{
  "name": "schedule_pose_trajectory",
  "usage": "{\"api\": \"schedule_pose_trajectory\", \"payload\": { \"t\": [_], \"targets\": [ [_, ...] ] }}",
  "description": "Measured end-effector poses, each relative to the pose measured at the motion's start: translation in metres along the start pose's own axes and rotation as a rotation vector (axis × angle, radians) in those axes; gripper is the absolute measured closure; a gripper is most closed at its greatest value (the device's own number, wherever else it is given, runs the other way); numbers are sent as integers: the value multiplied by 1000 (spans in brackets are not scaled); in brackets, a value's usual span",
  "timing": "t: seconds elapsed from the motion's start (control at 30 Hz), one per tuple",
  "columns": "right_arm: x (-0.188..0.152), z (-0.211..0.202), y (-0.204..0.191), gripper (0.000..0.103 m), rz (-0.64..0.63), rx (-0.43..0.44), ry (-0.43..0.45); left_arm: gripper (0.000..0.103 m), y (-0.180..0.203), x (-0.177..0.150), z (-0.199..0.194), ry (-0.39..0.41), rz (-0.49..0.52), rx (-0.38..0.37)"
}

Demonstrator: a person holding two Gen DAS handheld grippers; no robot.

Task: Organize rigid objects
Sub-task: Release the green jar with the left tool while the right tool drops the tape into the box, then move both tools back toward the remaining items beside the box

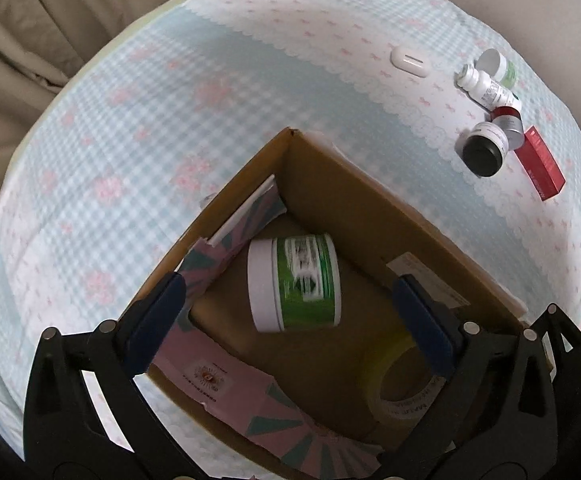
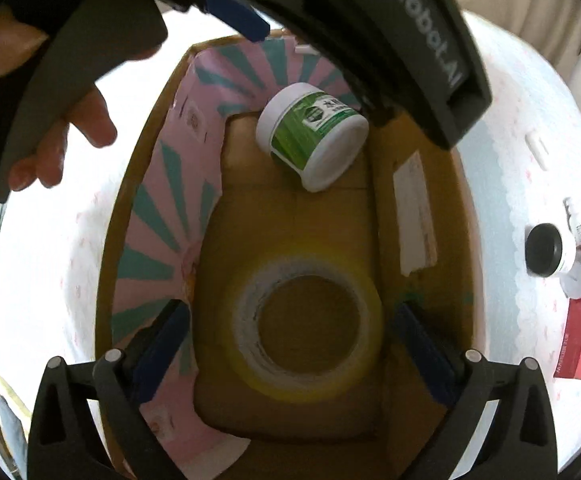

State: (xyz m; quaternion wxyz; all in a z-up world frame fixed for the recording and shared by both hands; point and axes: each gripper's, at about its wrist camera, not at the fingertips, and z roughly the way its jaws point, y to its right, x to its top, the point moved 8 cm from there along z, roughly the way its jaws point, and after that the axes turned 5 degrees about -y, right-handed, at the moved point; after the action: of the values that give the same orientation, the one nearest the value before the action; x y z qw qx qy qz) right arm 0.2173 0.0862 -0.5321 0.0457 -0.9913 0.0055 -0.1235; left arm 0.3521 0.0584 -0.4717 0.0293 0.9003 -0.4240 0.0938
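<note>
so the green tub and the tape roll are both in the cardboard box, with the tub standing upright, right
Not quite. The green tub and tape roll are both in the cardboard box, but the tub lies on its side, its white lid facing sideways. The right wrist view shows it, and the left wrist view agrees.

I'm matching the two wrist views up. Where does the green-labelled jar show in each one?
Left wrist: the green-labelled jar lies on its side mid-frame, inside the cardboard box.
Right wrist: upper centre, at the box's far end.
Shared landmark: the tape roll in the box.
</note>
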Motion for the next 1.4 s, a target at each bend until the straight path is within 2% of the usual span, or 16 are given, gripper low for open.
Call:
{"api": "schedule_pose_trajectory", "payload": {
  "t": [0.1,0.3,0.57,0.73,0.87,1.07,1.27,1.4],
  "targets": [
    [-7,3,0,0,0,-2,-21,0,-4,-3,-5,4,-25,-5],
    [-14,-4,-6,0,-18,-24,-9,0,-7,-9,-17,22,-61,-3],
    [-6,-30,-8,0,-21,-42,21,0,-7,-17,-43,53,-85,25],
    [0,-70,-16,0,-48,-58,73,0,-9,-21,-87,101,-127,40],
    [1,-108,-25,0,-73,-37,109,0,-5,-29,-134,154,-159,59],
    [-4,-177,-31,0,-130,-78,177,0,3,-60,-204,231,-273,71],
    [-23,-233,-23,0,-76,-41,187,0,13,-92,-258,305,-377,89],
    [-37,-268,-7,0,-32,-72,221,0,28,-106,-286,339,-425,116]
  ]
}}
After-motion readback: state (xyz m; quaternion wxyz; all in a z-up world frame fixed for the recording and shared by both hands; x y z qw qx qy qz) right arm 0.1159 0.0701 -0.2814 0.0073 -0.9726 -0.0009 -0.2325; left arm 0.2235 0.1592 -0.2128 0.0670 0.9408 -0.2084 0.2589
